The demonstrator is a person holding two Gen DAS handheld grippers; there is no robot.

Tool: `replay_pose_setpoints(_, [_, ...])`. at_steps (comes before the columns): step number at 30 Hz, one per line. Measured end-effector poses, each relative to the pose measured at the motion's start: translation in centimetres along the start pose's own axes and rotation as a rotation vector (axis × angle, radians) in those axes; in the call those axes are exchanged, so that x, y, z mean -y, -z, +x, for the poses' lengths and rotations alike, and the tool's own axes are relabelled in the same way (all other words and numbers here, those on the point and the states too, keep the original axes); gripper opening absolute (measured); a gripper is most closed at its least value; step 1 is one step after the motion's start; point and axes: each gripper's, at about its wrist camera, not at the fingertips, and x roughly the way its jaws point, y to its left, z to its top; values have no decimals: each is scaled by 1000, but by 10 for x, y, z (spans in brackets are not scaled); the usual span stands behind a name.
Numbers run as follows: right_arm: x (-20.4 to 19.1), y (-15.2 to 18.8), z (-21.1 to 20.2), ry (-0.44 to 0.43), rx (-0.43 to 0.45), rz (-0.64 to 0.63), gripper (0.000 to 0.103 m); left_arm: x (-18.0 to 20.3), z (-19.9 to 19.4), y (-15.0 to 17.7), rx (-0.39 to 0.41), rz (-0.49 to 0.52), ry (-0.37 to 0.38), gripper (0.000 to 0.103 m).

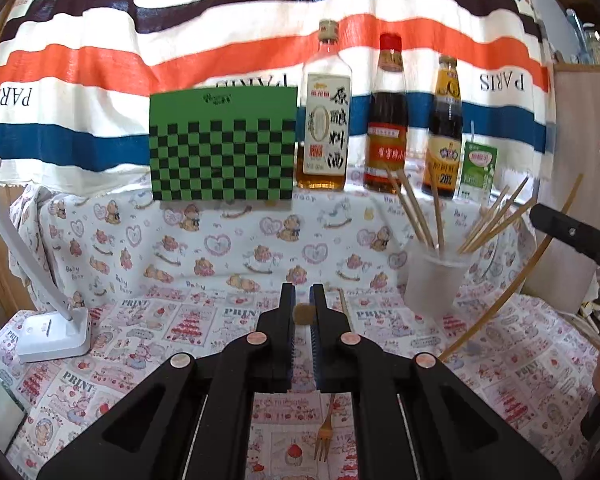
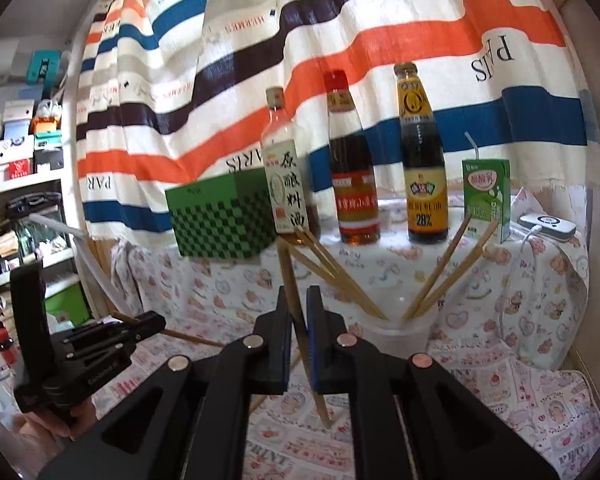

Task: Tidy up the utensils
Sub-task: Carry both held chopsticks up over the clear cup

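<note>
A clear plastic cup (image 1: 434, 276) stands at the right of the table with several wooden chopsticks (image 1: 416, 208) fanned out of it; it also shows in the right wrist view (image 2: 396, 336). My left gripper (image 1: 303, 300) is shut on the handle of a small wooden fork (image 1: 324, 436), tines hanging below the jaws. My right gripper (image 2: 299, 300) is shut on one wooden chopstick (image 2: 300, 320), held nearly upright just left of the cup. That chopstick appears as a long curved stick in the left wrist view (image 1: 512, 280). The left gripper shows at the left of the right wrist view (image 2: 100, 336).
Three sauce bottles (image 1: 384, 120) and a green drink carton (image 1: 478, 168) line the back. A green checkered box (image 1: 224, 144) stands back centre. A white lamp base (image 1: 54, 332) sits at left. A striped cloth hangs behind. A white device (image 2: 548, 226) lies at far right.
</note>
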Motion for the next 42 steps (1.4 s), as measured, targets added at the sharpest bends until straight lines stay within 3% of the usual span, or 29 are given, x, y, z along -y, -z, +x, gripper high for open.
replay_pose_setpoints(4, [4, 1, -2, 26, 6, 20, 5, -1, -4, 1, 26, -11, -4, 6])
replay_pose_setpoints(8, [12, -3, -7, 25, 27, 56, 5, -6, -19, -5, 93, -41, 74, 6])
replay_pose_setpoints(17, [22, -34, -15, 45, 30, 45, 5, 9, -10, -42, 55, -37, 147, 6])
replay_pose_setpoints(27, [42, -120, -12, 135, 187, 51, 5, 65, -20, -114, 38, 37, 368, 6])
replay_pose_setpoints(30, [55, -126, 2, 162, 228, 86, 5, 79, -15, -129, 26, 49, 402, 6])
replay_pose_setpoints(34, [79, -119, 14, 192, 282, 149, 5, 98, -3, -145, 24, 104, 382, 6])
replay_pose_setpoints(38, [98, -117, 30, 216, 236, 181, 5, 111, 27, -159, -22, 120, 370, 6])
replay_pose_setpoints(42, [124, -112, 44, 219, 189, 252, 5, 121, 77, -165, -170, 116, 383, 6])
